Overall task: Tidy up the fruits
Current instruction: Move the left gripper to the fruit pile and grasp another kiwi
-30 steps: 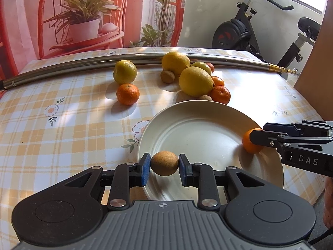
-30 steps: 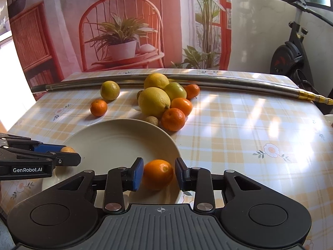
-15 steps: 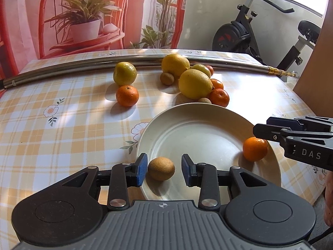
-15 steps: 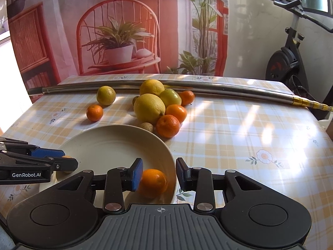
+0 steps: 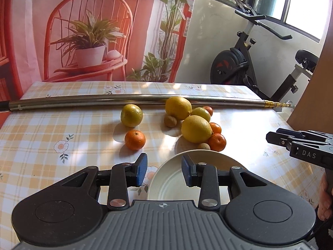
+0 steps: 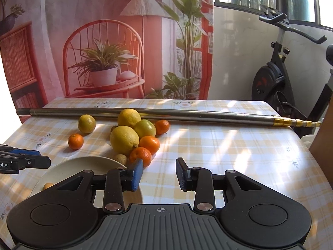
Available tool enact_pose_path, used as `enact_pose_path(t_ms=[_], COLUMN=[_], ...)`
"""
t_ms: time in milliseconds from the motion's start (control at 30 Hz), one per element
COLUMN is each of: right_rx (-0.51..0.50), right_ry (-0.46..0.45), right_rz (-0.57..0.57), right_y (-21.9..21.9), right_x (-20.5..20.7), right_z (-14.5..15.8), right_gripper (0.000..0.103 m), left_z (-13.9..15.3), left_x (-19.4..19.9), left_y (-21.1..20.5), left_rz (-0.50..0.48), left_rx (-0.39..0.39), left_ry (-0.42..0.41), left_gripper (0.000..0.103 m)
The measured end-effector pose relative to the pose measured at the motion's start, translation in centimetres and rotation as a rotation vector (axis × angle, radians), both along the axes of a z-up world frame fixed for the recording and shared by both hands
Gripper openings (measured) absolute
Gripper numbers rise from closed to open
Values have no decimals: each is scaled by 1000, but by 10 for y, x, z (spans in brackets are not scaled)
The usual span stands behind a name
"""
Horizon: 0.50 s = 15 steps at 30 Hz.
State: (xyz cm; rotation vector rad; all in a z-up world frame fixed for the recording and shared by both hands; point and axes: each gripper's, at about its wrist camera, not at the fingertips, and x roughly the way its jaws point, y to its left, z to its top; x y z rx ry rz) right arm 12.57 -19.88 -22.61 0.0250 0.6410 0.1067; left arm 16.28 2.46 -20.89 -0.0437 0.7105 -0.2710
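A cream plate [image 5: 172,179] lies near the table's front edge; it also shows in the right wrist view [image 6: 68,166], with a small brown fruit [image 6: 48,185] on it. A pile of lemons [image 5: 195,128] [image 6: 124,139], tangerines [image 5: 217,142] [image 6: 141,155] and small brown fruits [image 5: 170,120] lies behind the plate. A lone tangerine [image 5: 134,139] [image 6: 75,141] and a yellow-green citrus [image 5: 131,115] [image 6: 86,123] lie to the left. My left gripper [image 5: 164,171] is open and empty above the plate's near left rim. My right gripper [image 6: 159,174] is open and empty, right of the plate.
A long steel pole [image 5: 124,99] [image 6: 187,115] lies across the table behind the fruit. An exercise bike [image 6: 287,79] stands beyond the right far corner. A brown board [image 5: 312,87] stands at the right edge. The tablecloth is checked yellow.
Both grippers let go of their fruit on the plate, opened wider and drew back and up. The brown fruit and the tangerine stayed on the plate.
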Motion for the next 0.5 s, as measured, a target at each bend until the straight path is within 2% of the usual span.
enact_pose_path(t_ms=[233,500], right_rx=[-6,-14], right_ry=[-75,-123], right_rz=[-33,-28], right_y=[-20,-25], right_x=[14,34], right_z=[21,35], right_gripper=[32,32], left_z=[23,50], left_x=[18,36], left_y=[19,35], left_rz=[63,103], left_rx=[-17,-78], left_ry=[-46,-86], left_gripper=[38,38])
